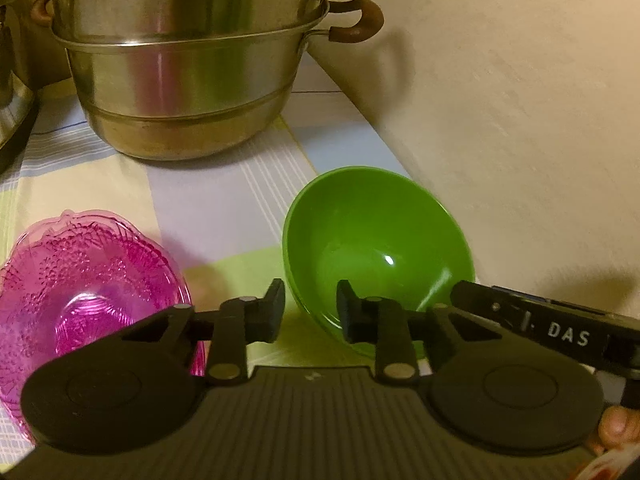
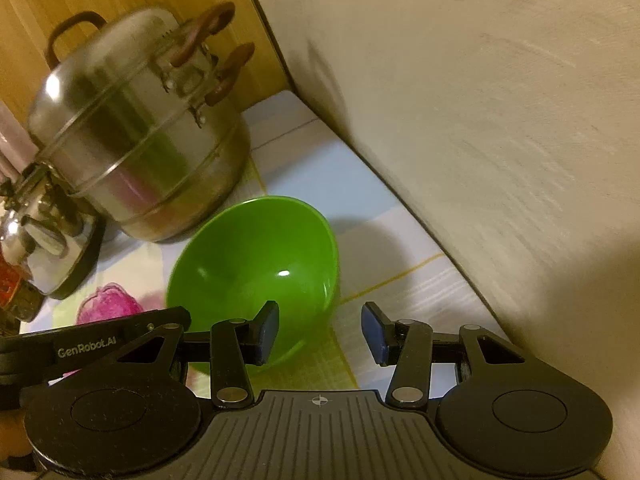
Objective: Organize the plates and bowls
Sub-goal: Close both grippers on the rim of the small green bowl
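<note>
A striped cloth (image 1: 208,200) covers your bench beside a cream wall (image 1: 520,120), with a stacked steel pot (image 1: 180,80) in the upper left of the frame. Your left gripper (image 1: 310,312) has its fingers spread around the near rim of the green bowl (image 1: 376,240), not yet closed on it. Your right gripper (image 2: 320,332) is wide open, its left finger at the bowl's side. The pink bowl (image 1: 80,280) sits at lower left.

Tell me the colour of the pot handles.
Reddish-brown, curved handles on the steel pot; clearest in the left wrist view.
</note>
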Tool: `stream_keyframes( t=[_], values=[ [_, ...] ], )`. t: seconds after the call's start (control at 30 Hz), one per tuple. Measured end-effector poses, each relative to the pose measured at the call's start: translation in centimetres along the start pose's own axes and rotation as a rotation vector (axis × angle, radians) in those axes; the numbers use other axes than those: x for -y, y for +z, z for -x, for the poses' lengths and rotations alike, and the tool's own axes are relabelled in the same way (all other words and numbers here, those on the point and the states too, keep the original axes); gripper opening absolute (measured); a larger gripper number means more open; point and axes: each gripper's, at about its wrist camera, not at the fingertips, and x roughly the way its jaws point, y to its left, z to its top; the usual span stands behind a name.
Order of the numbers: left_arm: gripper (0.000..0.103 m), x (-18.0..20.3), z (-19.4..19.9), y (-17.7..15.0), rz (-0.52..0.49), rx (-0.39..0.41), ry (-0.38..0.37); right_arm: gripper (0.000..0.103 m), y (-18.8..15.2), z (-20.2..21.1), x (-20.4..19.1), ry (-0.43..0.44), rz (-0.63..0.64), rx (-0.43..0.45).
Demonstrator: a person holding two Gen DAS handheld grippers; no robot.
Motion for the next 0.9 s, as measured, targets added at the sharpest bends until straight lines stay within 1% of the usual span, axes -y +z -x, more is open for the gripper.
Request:
stream_keyframes(
  t=[0.1,0.17,0.23,0.27,0.3,0.33,0.43,0.57,0.7,0.9],
  values=[
    [0.018,-0.1,-0.3,0.4,-0.005,-0.008,0.003,0.046,0.4,-1.2,0.0,0.002,-0.001,-0.016],
    [0.016,-0.2,-0.6,0.6,-0.007,-0.012,0.007,0.042,0.6,-1.8,-0.1,-0.006,0.0,-0.026],
    [0.013,-0.2,-0.8,0.7,-0.007,-0.015,0.009,0.036,0.7,-2.4,-0.1,-0.007,-0.001,-0.036],
    [0.013,-0.2,-0.8,0.7,-0.004,-0.016,0.009,0.035,0.8,-2.7,0.0,-0.009,-0.002,-0.043],
    [0.013,-0.3,-0.9,0.8,-0.002,-0.018,0.007,0.032,0.8,-2.9,0.0,-0.011,-0.002,-0.048],
    [0.012,-0.3,-1.0,0.8,-0.004,-0.019,0.009,0.026,0.8,-3.1,0.0,-0.011,-0.004,-0.052],
    [0.012,-0.2,-1.2,0.9,-0.014,-0.023,0.018,0.018,0.7,-3.4,-0.1,-0.025,0.002,-0.056],
    [0.011,0.3,-1.3,0.9,-0.033,-0.028,0.035,0.017,0.7,-3.3,-0.1,-0.033,0.007,-0.057],
    [0.01,0.5,-0.9,0.6,-0.036,-0.034,0.032,0.016,0.6,-3.2,-0.2,-0.047,0.003,-0.058],
    [0.01,1.4,0.5,0.3,-0.045,-0.032,0.028,0.016,0.1,-1.9,0.1,-0.044,0.0,-0.056]
  ],
)
